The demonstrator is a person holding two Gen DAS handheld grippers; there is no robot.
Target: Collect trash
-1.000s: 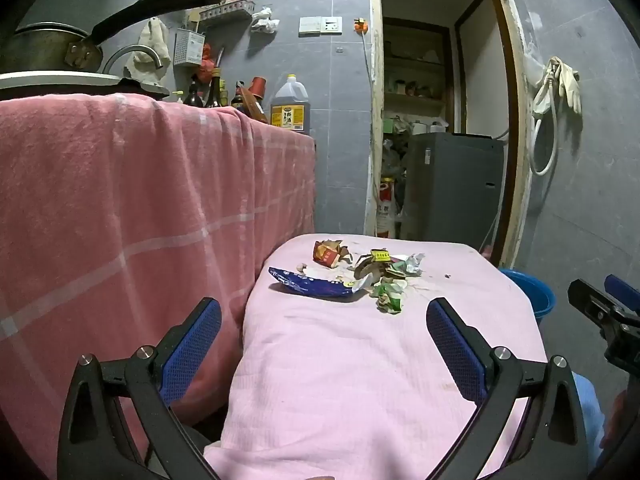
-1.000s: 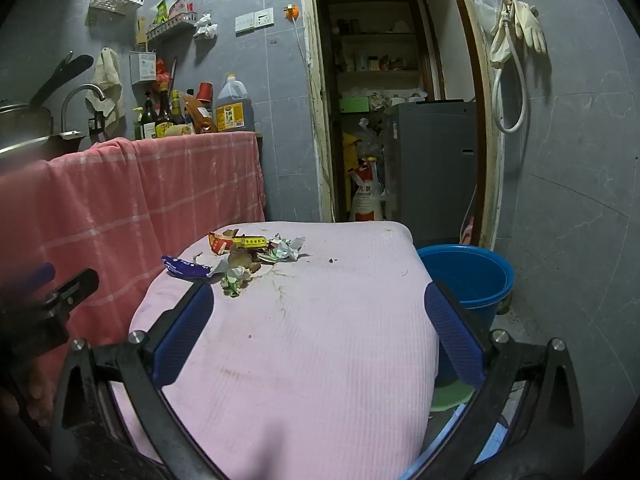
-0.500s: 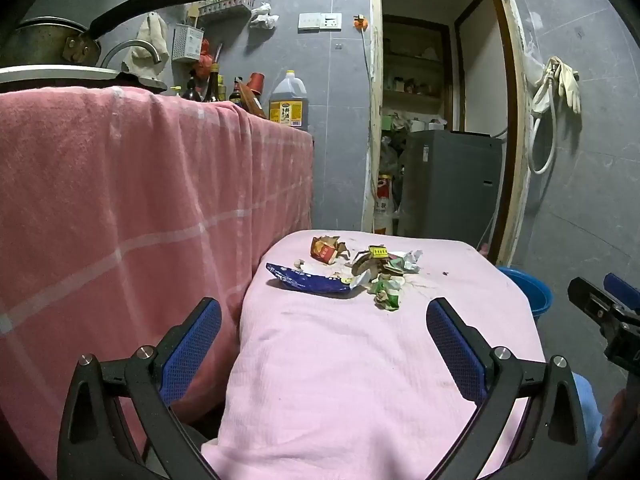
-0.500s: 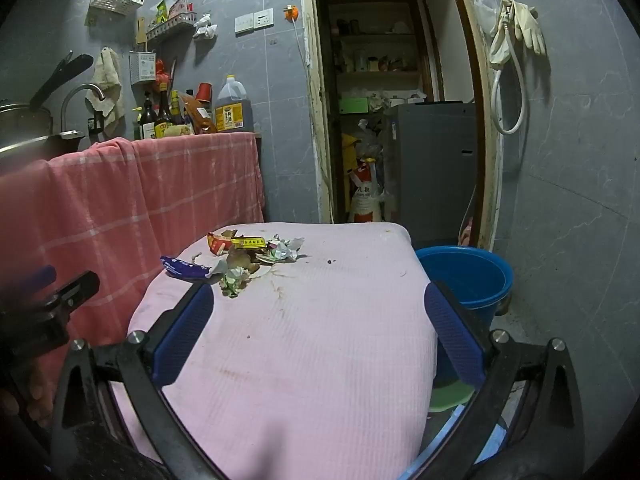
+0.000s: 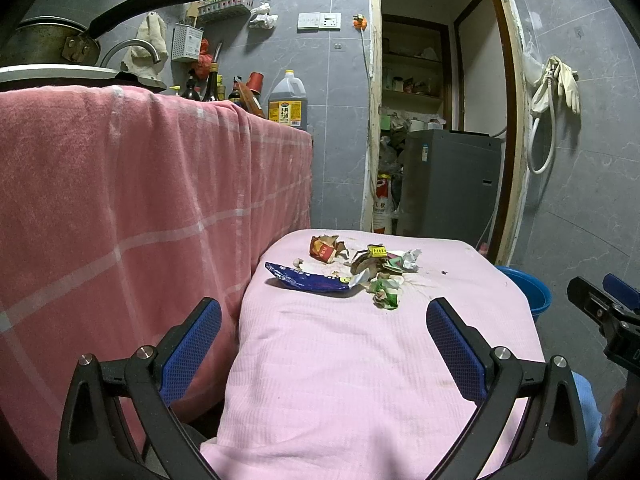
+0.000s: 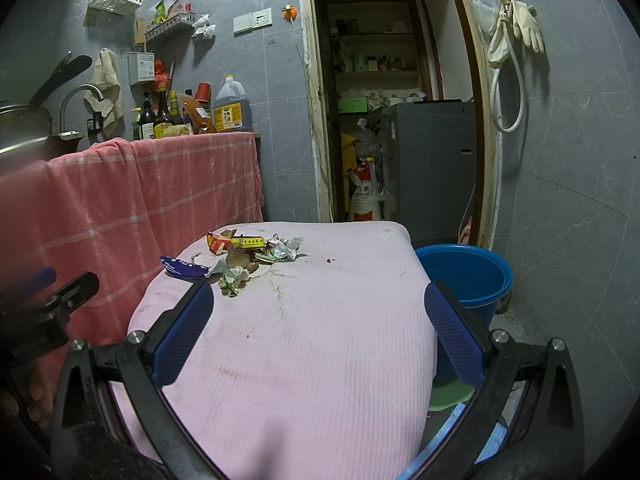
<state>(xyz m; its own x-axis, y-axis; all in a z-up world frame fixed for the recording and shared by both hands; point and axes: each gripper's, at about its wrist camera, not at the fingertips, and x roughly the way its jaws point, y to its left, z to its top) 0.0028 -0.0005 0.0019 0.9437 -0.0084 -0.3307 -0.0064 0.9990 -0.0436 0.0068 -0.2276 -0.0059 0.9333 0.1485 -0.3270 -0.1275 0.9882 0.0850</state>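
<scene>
A small heap of trash (image 5: 366,266) (image 6: 248,254) lies at the far end of the pink-covered table (image 5: 360,360) (image 6: 304,344): a blue snack wrapper (image 5: 310,280) (image 6: 184,269), a red crumpled packet (image 5: 325,249), a yellow-labelled scrap (image 6: 248,242) and green-white crumpled paper (image 5: 387,294) (image 6: 233,280). My left gripper (image 5: 324,344) hovers open over the near part of the table, well short of the heap. Over the near right part, my right gripper (image 6: 318,332) is also open and holds nothing. A blue bucket (image 6: 468,276) (image 5: 528,288) stands on the floor right of the table.
A counter draped in pink checked cloth (image 5: 140,200) rises along the left, with bottles (image 6: 164,114), an oil jug (image 5: 287,100) and a pan (image 5: 52,42) on top. Beyond the table a doorway shows a grey appliance (image 6: 432,168). Rubber gloves (image 6: 516,28) hang on the right wall.
The left gripper has dropped slightly, so the counter and heap sit a little higher in its view. The right gripper has barely moved. Both stay open.
</scene>
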